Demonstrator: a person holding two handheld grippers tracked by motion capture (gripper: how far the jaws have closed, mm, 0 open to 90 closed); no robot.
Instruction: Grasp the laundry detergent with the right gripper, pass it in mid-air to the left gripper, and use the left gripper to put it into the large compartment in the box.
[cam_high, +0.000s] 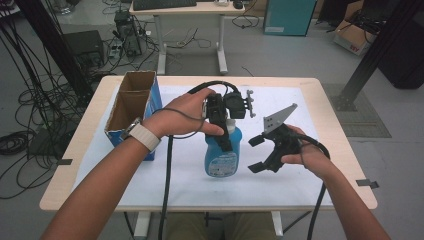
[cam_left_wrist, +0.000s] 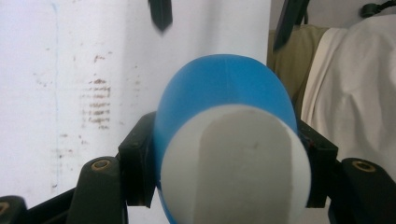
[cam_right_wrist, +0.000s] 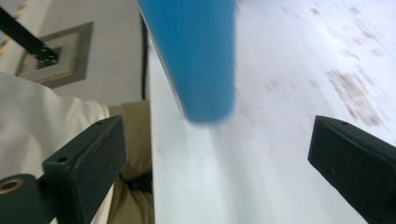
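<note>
From above, the left hand-held gripper (cam_high: 223, 131) grasps a blue bottle (cam_high: 223, 152) upright on the white-covered desk (cam_high: 300, 180), beside an open cardboard box (cam_high: 131, 102) whose contents I can't make out. Its own view shows the pads clamping the bottle (cam_left_wrist: 224, 140). The right hand-held gripper (cam_high: 257, 154), seen along its jaws, stands released, bottle (cam_right_wrist: 196, 56) ahead.

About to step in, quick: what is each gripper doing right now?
Left gripper: closed on the blue bottle, near its top.
Right gripper: open, holding nothing, beside the bottle.
</note>
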